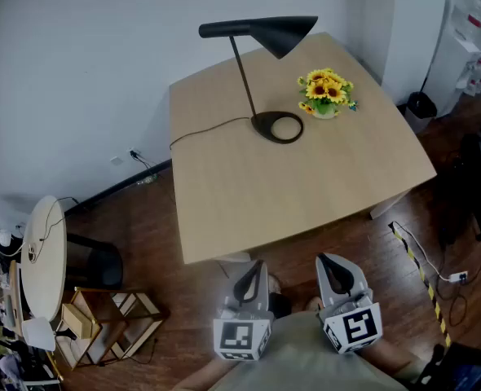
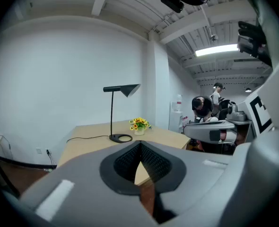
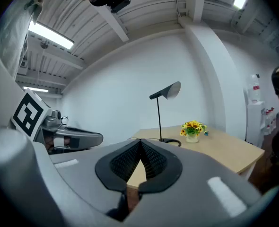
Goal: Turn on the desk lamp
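Note:
A black desk lamp (image 1: 243, 72) with a cone shade (image 1: 266, 30) and ring base (image 1: 278, 127) stands at the far side of the light wooden table (image 1: 289, 186); it looks unlit. Its cord (image 1: 208, 127) runs off the table's left edge. The lamp also shows far ahead in the left gripper view (image 2: 112, 115) and the right gripper view (image 3: 159, 117). My left gripper (image 1: 255, 269) and right gripper (image 1: 328, 262) are held close to my body, short of the table's near edge. Both are shut with nothing held, jaws meeting at the tips (image 2: 140, 144) (image 3: 140, 142).
A small pot of yellow flowers (image 1: 326, 92) stands right of the lamp base. A round white side table (image 1: 45, 251) and a wooden rack (image 1: 110, 324) are on the floor at left. Cables (image 1: 424, 259) lie at right, a black bin (image 1: 422, 104) beyond. People (image 2: 205, 108) stand at the room's back.

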Motion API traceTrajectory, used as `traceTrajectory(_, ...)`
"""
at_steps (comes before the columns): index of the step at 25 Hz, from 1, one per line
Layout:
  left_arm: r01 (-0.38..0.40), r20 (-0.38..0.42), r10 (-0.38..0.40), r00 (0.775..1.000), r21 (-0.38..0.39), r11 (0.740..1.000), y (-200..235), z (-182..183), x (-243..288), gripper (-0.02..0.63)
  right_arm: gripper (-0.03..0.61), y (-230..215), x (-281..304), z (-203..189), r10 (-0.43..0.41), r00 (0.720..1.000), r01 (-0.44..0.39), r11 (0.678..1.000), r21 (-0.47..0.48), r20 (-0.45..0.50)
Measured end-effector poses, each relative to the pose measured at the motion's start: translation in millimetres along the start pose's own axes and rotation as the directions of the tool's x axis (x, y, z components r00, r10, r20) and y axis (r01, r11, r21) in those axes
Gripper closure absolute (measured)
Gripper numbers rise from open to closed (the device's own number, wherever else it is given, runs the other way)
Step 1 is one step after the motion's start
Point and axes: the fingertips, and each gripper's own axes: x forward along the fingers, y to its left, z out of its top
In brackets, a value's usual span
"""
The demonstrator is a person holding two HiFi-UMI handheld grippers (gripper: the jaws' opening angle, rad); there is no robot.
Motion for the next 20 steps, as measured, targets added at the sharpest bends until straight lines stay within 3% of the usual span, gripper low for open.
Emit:
traceTrajectory(17,0.165,0.054,-0.165,0.985,-0.01,0.986,107,36,52,0.615,0.578,39,108,44,-0.152,0.988,0.152,0.988,-0.037,0.013)
traceTrajectory(20,0.165,0.054,-0.164,0.985,-0.017,0.986,125,38,62,0.615,0.578,45,126,49,-0.159,0.987,0.159,0.986,-0.041,0.017)
